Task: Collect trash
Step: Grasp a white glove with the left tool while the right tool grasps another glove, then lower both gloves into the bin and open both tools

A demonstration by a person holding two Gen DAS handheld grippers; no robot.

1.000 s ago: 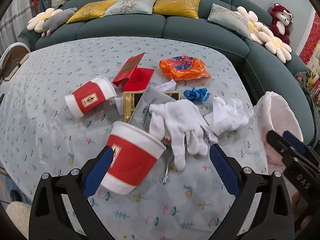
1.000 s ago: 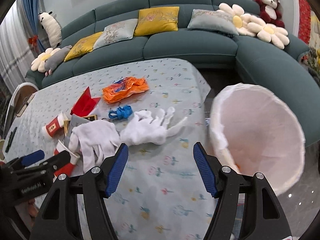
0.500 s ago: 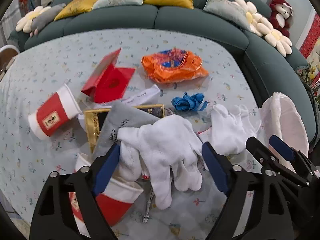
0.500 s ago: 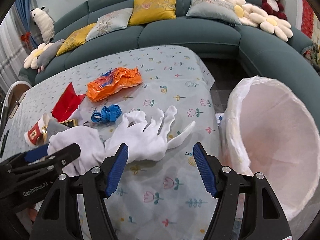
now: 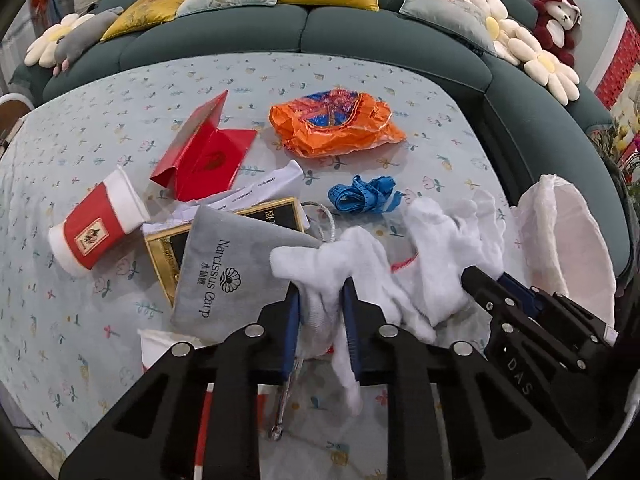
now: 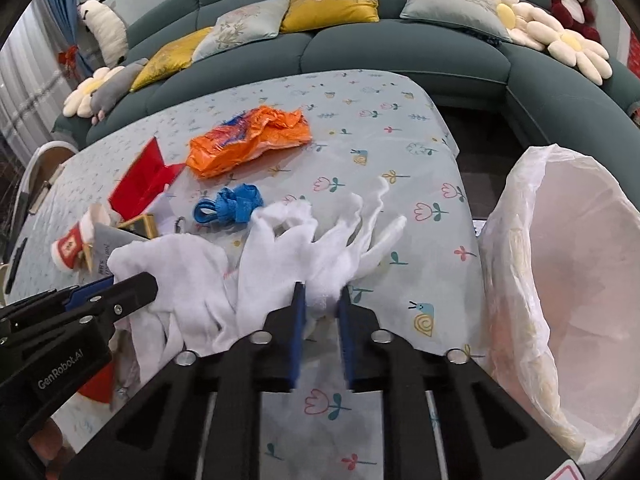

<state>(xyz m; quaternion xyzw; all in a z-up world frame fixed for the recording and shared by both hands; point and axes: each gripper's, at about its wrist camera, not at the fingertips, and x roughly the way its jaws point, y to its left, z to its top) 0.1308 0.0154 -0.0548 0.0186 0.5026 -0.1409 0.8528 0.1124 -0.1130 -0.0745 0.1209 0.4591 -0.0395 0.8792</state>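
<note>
Two white gloves lie side by side near the table's front edge. My left gripper (image 5: 320,304) is closing, and its blue pads pinch the cuff of the left glove (image 5: 340,256), which lies over a grey pouch (image 5: 224,276). In the right wrist view my right gripper (image 6: 321,300) is closing too, with its pads squeezing the right glove (image 6: 304,240). Each gripper shows at the edge of the other's view, the right gripper (image 5: 492,280) and the left gripper (image 6: 120,284). A bin with a white liner (image 6: 560,240) stands open just off the table's right edge.
Further back on the flowered tablecloth (image 5: 120,120) lie an orange plastic bag (image 5: 332,124), a red folded box (image 5: 204,152), a tipped red paper cup (image 5: 96,224), a blue ribbon (image 5: 360,196) and a gold-edged black box (image 5: 276,212). A teal sofa (image 5: 360,28) curves behind.
Both grippers moved forward and down onto the gloves and went from wide open to pinching them. The near red cup has slipped under the left gripper.
</note>
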